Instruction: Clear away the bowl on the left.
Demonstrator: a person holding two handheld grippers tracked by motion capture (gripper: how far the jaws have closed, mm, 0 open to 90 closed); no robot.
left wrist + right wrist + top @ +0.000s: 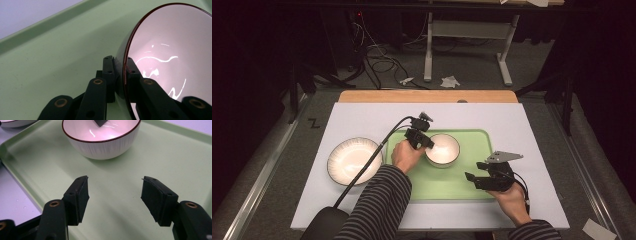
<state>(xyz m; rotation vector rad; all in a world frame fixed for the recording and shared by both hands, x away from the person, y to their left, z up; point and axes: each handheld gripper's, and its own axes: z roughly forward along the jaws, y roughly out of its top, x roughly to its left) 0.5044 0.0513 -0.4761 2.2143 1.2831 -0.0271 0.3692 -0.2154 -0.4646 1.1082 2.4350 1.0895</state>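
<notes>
While our left tongs (426,143) pinch the rim of the bowl (443,149) on the green tray (472,175), a thin grip could slip and tip it; our right tongs (113,200), just beside, gape released.

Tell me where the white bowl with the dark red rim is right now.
In the high view the bowl sits on the green tray, toward its back left, with the left gripper clamped on its near-left rim.
</notes>
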